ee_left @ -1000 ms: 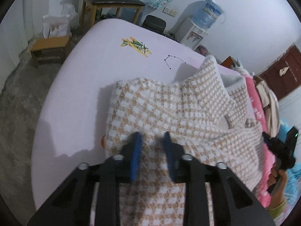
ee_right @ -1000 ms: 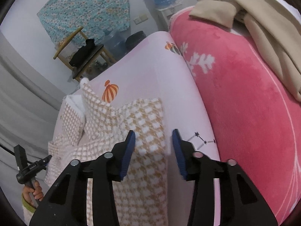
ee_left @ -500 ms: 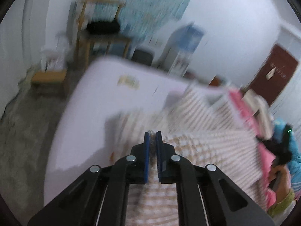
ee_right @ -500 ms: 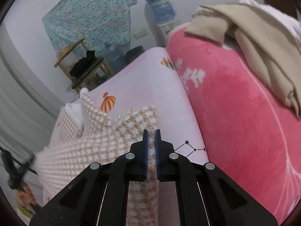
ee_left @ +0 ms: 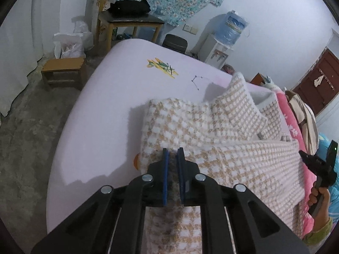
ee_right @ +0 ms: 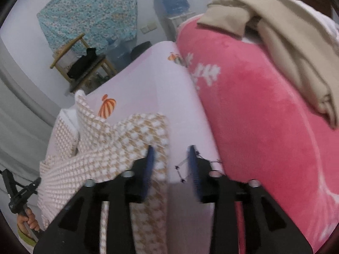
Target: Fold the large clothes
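A tan-and-white houndstooth garment [ee_left: 211, 131] lies rumpled on a pale pink bed sheet [ee_left: 101, 110]. My left gripper [ee_left: 172, 158] is shut on a fold of the garment near its near edge and holds it slightly raised. In the right wrist view the same garment [ee_right: 118, 144] lies to the left. My right gripper [ee_right: 170, 158] is open, its jaws wide apart over the garment's right edge and the sheet [ee_right: 152, 80], holding nothing. The right gripper also shows at the right edge of the left wrist view [ee_left: 317, 165].
A pink blanket [ee_right: 264, 127] with beige clothes [ee_right: 286, 42] on it fills the bed's right side. Beyond the bed stand a wooden stool [ee_left: 63, 72], a chair [ee_left: 129, 19] with a black bag, a water dispenser [ee_left: 224, 38] and a door [ee_left: 317, 80].
My right gripper, shut on the garment's edge half a second ago, has opened and let it go. My left gripper stays shut on the garment, which it closed on a second ago.
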The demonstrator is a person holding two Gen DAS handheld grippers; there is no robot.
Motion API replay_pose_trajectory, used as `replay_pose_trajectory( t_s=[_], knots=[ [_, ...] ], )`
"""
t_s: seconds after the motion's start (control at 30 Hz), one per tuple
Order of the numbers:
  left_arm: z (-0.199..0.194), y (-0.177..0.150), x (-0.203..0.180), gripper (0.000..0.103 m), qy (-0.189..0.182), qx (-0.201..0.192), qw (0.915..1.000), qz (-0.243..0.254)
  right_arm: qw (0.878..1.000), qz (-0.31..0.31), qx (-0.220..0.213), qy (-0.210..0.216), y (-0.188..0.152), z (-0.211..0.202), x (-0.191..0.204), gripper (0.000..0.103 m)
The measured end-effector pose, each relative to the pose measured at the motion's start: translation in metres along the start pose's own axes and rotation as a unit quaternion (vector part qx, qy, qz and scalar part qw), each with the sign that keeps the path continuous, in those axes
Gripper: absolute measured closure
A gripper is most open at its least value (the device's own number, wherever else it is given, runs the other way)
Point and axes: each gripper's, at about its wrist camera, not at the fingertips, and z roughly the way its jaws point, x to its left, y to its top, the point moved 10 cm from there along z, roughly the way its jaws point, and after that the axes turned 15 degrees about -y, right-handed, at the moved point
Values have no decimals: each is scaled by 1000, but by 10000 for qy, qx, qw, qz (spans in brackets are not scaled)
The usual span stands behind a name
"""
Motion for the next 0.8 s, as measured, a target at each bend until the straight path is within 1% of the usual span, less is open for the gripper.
replay_pose_trajectory(
  t_s=[0.07,0.1,0.17,0.2,0.23,0.27,0.3,0.33,0.37,0.4,0.43,0.47,0.5,0.53,0.6,0.63,0.67,0.7,0.73,0.8],
  knots=[
    [-14,5,-2,86,262,-196,9992,216,9997,-124,-170,-101,0,-21,-1,62],
    [-23,7,-8,86,285,-295,9984,381,9993,-243,-267,-77,-2,-33,2,62],
    [-36,8,-25,86,156,-439,9967,671,9972,-605,-426,97,-12,-54,17,62],
    [-43,4,-40,86,26,-472,9947,912,9950,-854,-482,185,-20,-65,28,62],
    [-44,0,-52,85,-61,-413,9931,1097,9913,-1180,-508,282,-34,-75,42,63],
    [-42,-9,-64,85,-140,-265,9908,1318,9872,-1469,-500,354,-49,-82,56,64],
    [-36,-20,-72,84,-124,-40,9883,1517,9832,-1727,-439,383,-65,-85,67,64],
    [-29,-30,-73,84,-37,161,9868,1610,9809,-1868,-379,374,-77,-85,74,64],
    [-21,-42,-70,84,87,396,9851,1668,9790,-1990,-288,339,-90,-81,79,64],
    [-9,-58,-59,84,328,686,9828,1683,9768,-2128,-112,210,-106,-70,80,65],
    [-2,-67,-49,84,469,826,9816,1655,9749,-2227,57,-5,-120,-56,77,66],
    [1,-73,-43,84,346,782,9833,1609,9733,-2291,71,-88,-126,-48,75,66],
    [-2,-73,-43,84,228,637,9847,1604,9717,-2356,-137,-86,-128,-48,74,66],
    [-4,-73,-42,84,224,658,9849,1586,9700,-2423,-164,-104,-129,-51,73,66],
    [-9,-70,-44,84,342,700,9847,1561,9716,-2355,-3,-226,-127,-55,73,66],
    [-13,-68,-45,84,440,676,9836,1612,9707,-2371,-3,-383,-123,-61,75,66],
    [-15,-65,-48,84,510,609,9827,1675,9694,-2417,-83,-435,-120,-66,80,66],
    [-18,-60,-55,83,464,494,9824,1739,9678,-2472,-210,-418,-118,-73,89,66],
    [-18,-57,-64,81,323,428,9829,1759,9672,-2509,-331,-228,-116,-83,105,66],
    [-11,-53,-84,74,158,416,9825,1809,9677,-2488,-416,15,-114,-90,127,66]
  ],
)
